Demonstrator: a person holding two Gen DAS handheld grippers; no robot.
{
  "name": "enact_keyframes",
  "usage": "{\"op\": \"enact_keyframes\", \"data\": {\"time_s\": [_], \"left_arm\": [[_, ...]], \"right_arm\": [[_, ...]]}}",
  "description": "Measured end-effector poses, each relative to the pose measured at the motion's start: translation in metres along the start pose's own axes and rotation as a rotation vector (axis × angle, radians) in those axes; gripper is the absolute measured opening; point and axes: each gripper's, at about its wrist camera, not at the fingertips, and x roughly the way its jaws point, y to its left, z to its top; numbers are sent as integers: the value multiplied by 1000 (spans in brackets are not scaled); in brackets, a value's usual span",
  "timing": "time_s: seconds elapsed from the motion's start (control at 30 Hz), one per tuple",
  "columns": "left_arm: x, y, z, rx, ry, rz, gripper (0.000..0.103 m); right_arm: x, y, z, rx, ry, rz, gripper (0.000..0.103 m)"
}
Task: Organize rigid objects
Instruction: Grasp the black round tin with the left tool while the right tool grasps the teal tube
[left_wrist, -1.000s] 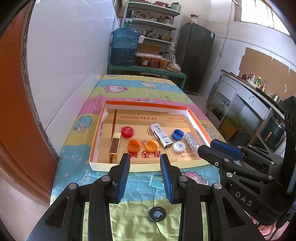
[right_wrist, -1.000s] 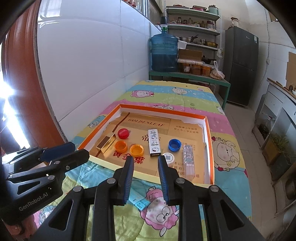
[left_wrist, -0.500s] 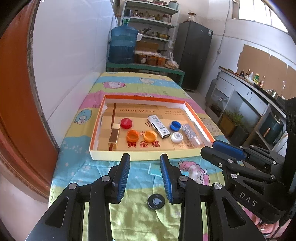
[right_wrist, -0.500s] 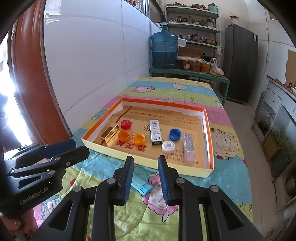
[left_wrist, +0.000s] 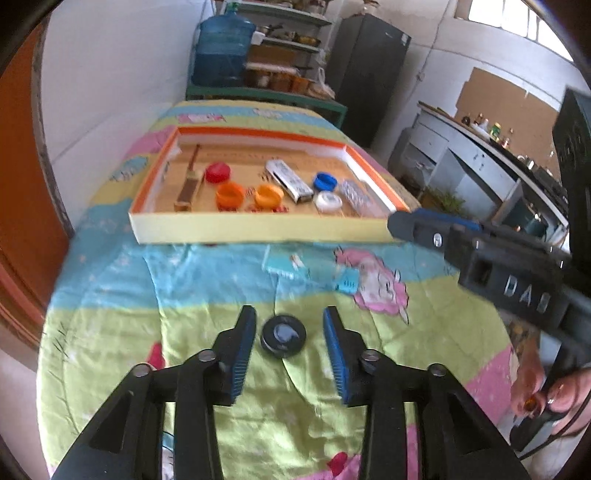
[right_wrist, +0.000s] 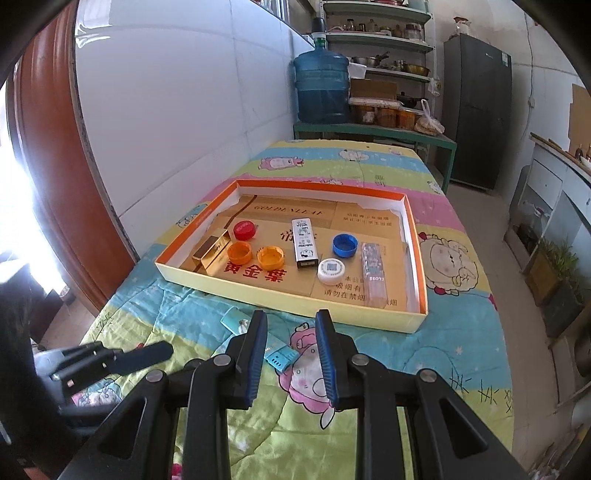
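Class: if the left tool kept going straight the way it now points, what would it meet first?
Most likely the black cap, lying on the cloth between the open left tool's fingers; neither touches it yet.

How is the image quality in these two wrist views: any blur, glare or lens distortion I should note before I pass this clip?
Left wrist view: motion blur smears the tray contents and the black cap between the left tongs; strong fisheye bending. Right wrist view: sharp, print on the tray floor legible; blown-out daylight at the left edge; same fisheye curvature, dark corners.
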Motion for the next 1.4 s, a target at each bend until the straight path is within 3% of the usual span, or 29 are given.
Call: {"op": "enact_keyframes", "data": {"time_s": [0.5,0.57,0.63,0.73,1.07,1.17,1.4], "left_arm": [[27,-2,-5,33,35,49,43],[27,-4,-6,46,27,59,43],[26,-3,-7,47,20,69,30],[25,3,-6,20,18,46,30],[13,32,-3,-60,5,83,30],[9,40,-3,-81,-1,93,30],[10,44,-2,-100,3,87,30]], "right_arm": [[13,-5,-4,-21,34,29,27],[19,0,-5,-84,52,63,27],[27,7,-6,-165,84,107,27],[39,18,-12,-294,122,154,27],[77,47,-8,-559,171,242,27],[84,52,-7,-628,170,221,29],[93,56,-8,-656,200,151,26]]}}
